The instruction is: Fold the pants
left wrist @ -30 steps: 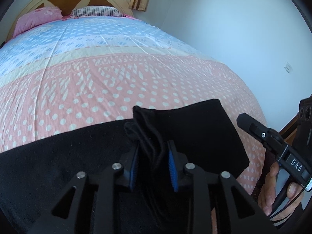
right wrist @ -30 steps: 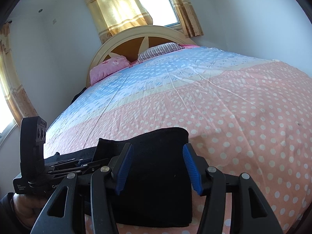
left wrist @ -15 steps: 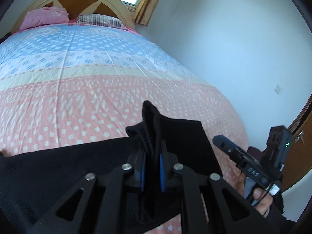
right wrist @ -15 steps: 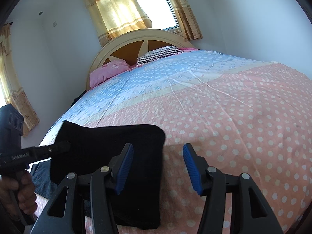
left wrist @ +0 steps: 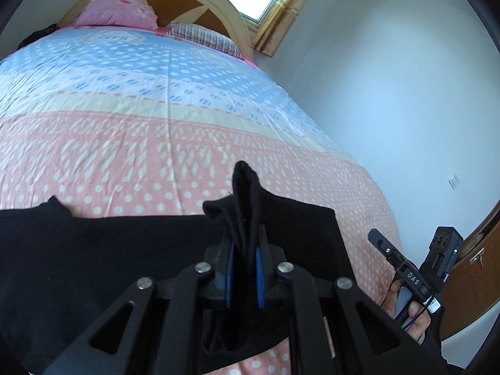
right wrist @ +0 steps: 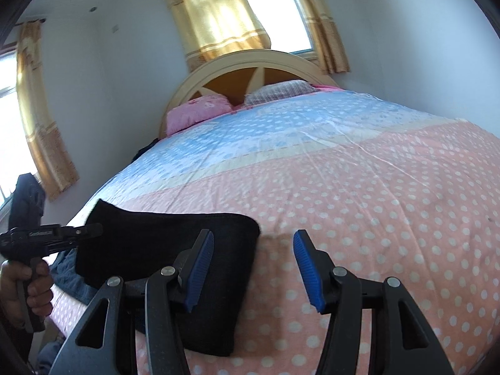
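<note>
Black pants (left wrist: 93,256) lie folded across the near end of the bed. My left gripper (left wrist: 244,253) is shut on a bunched edge of the pants and lifts it above the bedspread. The pants also show in the right wrist view (right wrist: 175,250), at lower left. My right gripper (right wrist: 253,268) is open and empty, its left finger over the pants' right edge. The right gripper also shows in the left wrist view (left wrist: 403,272) at the bed's right side; the left gripper shows in the right wrist view (right wrist: 53,234) at far left.
The bed has a pink and blue dotted bedspread (right wrist: 359,187), a pink pillow (right wrist: 197,112), a striped pillow (right wrist: 281,89) and a curved headboard (right wrist: 250,62). Blue denim cloth (right wrist: 72,281) lies under the pants at the left bed edge. A white wall (left wrist: 390,93) runs along the right.
My left gripper closed on the pants' edge and lifted it leftward. My right gripper stayed open and drew back to the right, off the pants.
</note>
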